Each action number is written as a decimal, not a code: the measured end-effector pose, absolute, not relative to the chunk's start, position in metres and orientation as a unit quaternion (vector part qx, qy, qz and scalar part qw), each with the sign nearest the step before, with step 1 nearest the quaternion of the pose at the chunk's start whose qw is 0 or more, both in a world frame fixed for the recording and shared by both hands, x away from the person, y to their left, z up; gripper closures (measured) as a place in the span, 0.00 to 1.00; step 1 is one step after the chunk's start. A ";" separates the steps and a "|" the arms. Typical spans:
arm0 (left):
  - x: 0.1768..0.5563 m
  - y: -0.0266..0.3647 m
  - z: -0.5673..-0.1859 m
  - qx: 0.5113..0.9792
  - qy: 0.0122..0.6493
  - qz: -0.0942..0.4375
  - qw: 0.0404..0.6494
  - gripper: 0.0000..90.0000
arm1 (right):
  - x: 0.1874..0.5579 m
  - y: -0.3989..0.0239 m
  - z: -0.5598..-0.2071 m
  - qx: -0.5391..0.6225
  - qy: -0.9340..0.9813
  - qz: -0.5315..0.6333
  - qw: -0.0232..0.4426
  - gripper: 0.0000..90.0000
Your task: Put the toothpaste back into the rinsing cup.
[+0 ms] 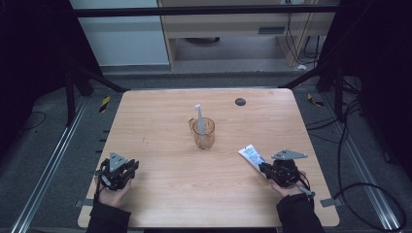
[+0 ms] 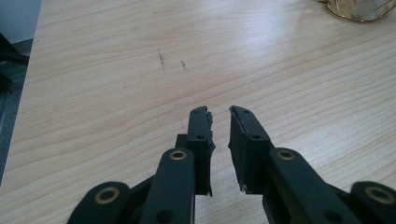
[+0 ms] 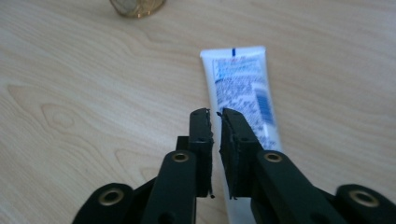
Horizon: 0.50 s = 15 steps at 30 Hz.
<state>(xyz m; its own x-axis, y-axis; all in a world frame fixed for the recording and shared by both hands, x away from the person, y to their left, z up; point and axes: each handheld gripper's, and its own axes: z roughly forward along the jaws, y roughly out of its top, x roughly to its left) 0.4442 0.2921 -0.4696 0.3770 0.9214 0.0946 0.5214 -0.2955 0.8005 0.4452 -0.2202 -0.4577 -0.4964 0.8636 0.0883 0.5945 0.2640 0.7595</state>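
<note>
A white toothpaste tube with blue print lies flat on the wooden table at the right. My right gripper rests low at its near end. In the right gripper view its jaws stand a narrow slit apart with nothing between them, and the tube stretches away beneath the right jaw. My left gripper sits at the table's near left. Its jaws are slightly apart over bare wood. An amber glass cup stands in the middle with a white toothbrush upright in it.
The cup's base shows at the top edge of both gripper views. A dark round spot marks the table's far side. Faint scratches mark the wood ahead of my left gripper. Black frame bars and cables surround the table.
</note>
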 end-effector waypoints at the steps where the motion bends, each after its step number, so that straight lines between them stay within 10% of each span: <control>1: 0.444 0.292 -0.470 0.753 0.480 0.285 0.349 0.85 | 0.448 -0.221 -0.453 0.463 0.776 0.385 0.188 0.82; 15: 0.446 0.292 -0.472 0.751 0.484 0.278 0.352 0.81 | 0.474 -0.218 -0.436 0.452 0.790 0.361 0.205 0.58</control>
